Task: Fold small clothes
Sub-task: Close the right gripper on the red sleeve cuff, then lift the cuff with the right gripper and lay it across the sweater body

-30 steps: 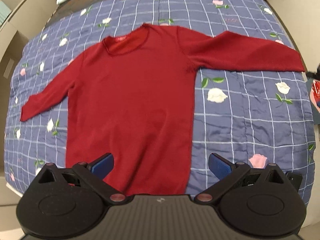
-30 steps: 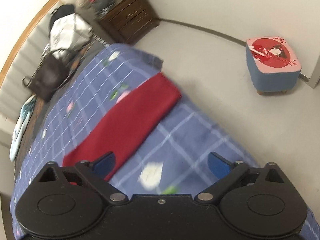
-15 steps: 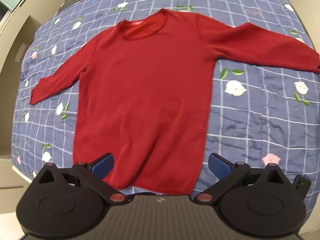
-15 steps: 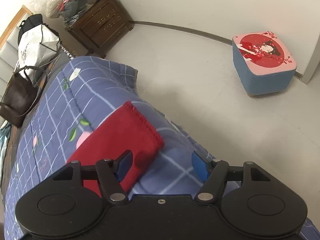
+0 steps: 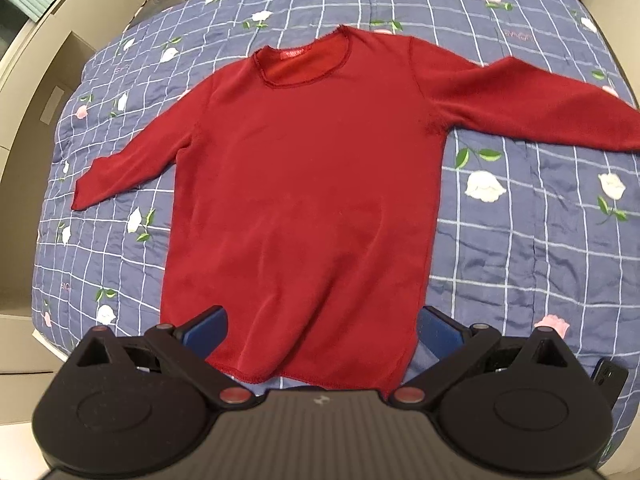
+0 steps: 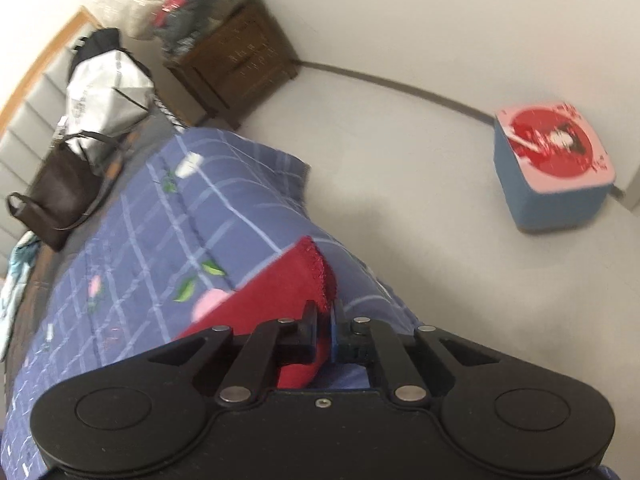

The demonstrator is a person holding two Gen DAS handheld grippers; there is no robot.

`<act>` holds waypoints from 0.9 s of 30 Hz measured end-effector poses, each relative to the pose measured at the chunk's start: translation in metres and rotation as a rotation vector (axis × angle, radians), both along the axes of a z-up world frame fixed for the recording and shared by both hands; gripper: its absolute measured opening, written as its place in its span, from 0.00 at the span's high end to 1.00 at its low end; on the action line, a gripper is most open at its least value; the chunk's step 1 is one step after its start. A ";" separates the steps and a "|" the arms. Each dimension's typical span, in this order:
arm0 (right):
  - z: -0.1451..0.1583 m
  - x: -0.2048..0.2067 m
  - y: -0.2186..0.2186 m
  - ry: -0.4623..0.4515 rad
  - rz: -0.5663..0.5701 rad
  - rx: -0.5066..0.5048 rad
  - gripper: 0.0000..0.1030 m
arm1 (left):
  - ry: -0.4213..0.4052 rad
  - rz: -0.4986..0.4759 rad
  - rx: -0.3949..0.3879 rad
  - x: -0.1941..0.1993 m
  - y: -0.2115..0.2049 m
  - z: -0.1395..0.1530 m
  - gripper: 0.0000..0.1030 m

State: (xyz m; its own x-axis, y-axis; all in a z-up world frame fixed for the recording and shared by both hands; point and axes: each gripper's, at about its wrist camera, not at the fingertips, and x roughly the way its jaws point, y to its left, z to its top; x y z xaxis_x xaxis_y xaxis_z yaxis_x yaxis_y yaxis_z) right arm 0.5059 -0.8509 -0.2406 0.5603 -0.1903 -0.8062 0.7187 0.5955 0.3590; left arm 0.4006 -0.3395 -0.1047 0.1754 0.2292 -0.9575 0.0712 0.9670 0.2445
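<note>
Red sweater (image 5: 304,184) lies flat on the floral quilt (image 5: 520,248), both sleeves spread. Left gripper (image 5: 322,330) hangs over the hem, jaws wide apart. Right gripper (image 6: 325,326) is clamped on the sleeve cuff (image 6: 316,272) at the bed's edge; the blurry stool (image 6: 554,168) sits well apart on open floor.

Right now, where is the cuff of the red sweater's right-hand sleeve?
In the right wrist view, the cuff sits pinched in the shut right tongs, at the edge of the blue floral checked quilt nearest the floor.
</note>
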 end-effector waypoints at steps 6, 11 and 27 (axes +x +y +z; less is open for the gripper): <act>0.047 -0.016 0.014 -0.104 0.027 -0.015 0.95 | -0.059 0.002 -0.015 0.000 0.009 0.020 0.00; 0.088 -0.013 0.034 -0.168 0.087 -0.033 0.95 | -0.083 0.030 -0.034 -0.005 0.027 0.029 0.00; 0.217 0.041 0.227 -0.323 0.569 -0.222 0.95 | -0.130 0.157 -0.125 -0.033 0.132 0.034 0.00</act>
